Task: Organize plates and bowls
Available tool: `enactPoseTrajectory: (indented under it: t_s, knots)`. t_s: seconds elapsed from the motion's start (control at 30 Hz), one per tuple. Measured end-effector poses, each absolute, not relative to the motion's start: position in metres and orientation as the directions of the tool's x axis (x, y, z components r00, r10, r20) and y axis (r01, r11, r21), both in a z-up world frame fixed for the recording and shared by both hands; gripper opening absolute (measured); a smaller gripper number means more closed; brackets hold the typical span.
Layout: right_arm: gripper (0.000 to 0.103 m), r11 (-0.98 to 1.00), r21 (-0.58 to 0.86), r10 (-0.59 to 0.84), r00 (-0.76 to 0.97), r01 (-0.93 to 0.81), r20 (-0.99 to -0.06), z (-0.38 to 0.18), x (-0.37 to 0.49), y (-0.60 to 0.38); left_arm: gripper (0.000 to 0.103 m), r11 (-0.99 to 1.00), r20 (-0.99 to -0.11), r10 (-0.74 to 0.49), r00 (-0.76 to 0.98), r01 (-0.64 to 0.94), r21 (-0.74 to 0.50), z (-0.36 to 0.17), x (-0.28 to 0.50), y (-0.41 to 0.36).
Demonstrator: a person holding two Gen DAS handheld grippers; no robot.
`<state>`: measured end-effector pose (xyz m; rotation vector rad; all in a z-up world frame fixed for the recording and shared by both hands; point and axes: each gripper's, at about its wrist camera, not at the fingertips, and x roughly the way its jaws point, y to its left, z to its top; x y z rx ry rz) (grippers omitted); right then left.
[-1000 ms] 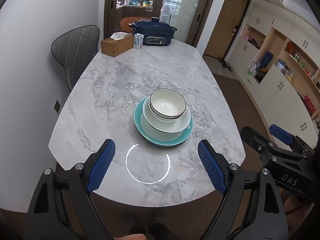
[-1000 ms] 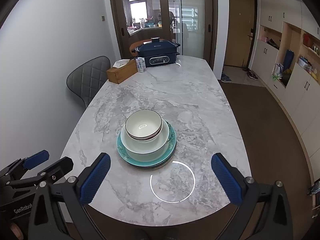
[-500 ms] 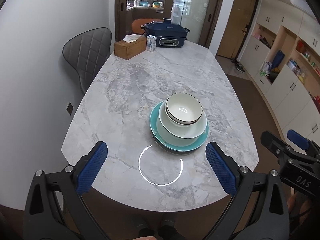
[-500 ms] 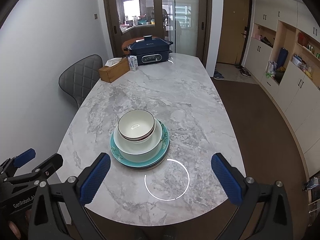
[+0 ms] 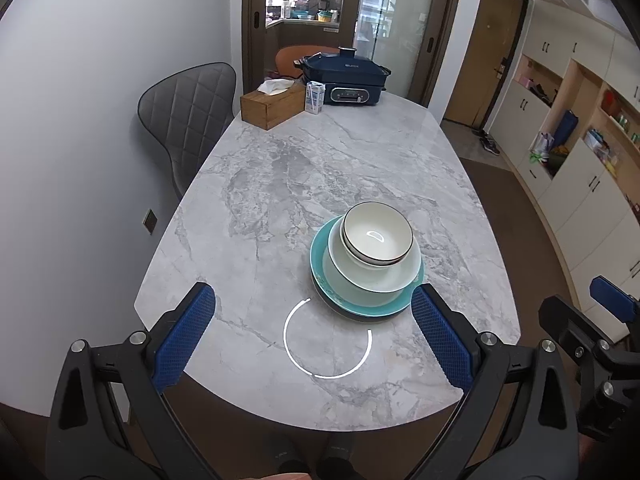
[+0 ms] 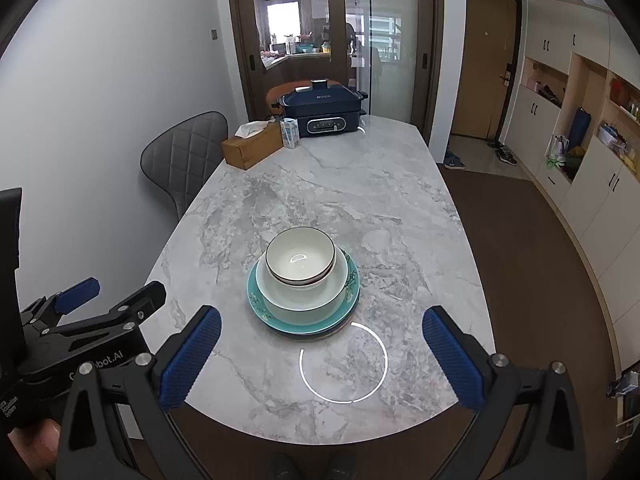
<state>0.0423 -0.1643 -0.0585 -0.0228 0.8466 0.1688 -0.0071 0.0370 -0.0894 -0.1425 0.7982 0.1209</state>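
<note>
The left gripper [image 5: 312, 344] hangs over the near edge of the marble table [image 5: 304, 168], jaws spread wide, holding nothing. At its one o'clock sits the stack: a small bowl [image 5: 376, 238] nested in a wider bowl [image 5: 372, 276] on a teal plate [image 5: 320, 256]. The right gripper [image 6: 320, 354] hovers likewise, jaws released, the stack at its twelve o'clock.
</note>
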Motion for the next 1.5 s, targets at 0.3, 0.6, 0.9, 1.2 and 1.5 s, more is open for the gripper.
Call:
enactPoseTrajectory:
  t_s: [0.3,0.6,0.9,1.2,1.5]
  knots:
    - [0.103,0.988,0.049,0.133,0.646,-0.146,-0.752,-0.055,0.044,-0.168,0.100,0.986,-0.717,0.051,0.695,-0.150,-0.075,-0.082,-0.018,0.030]
    - [0.103,0.988,0.048,0.132,0.646,-0.147,-0.752,-0.056,0.044,-0.168,0.100,0.985,-0.711,0.068,0.700,-0.159,-0.062,-0.080,-0.023,0.031]
    - [0.103,0.987,0.050,0.137,0.643,-0.151,-0.754,-0.057,0.045,-0.171,0.100,0.986,-0.711,0.057,0.700,-0.149,-0.067,-0.079,-0.027,0.030]
    - [0.103,0.989,0.053,0.132,0.641,-0.141,-0.756,-0.058,0.041,-0.175,0.100,0.987,-0.711,0.057,0.701,-0.146,-0.065,-0.077,-0.028,0.028]
    - [0.103,0.989,0.054,0.132,0.639,-0.141,-0.758,-0.058,0.040,-0.175,0.100,0.988,-0.714,0.048,0.699,-0.139,-0.069,-0.074,-0.029,0.029]
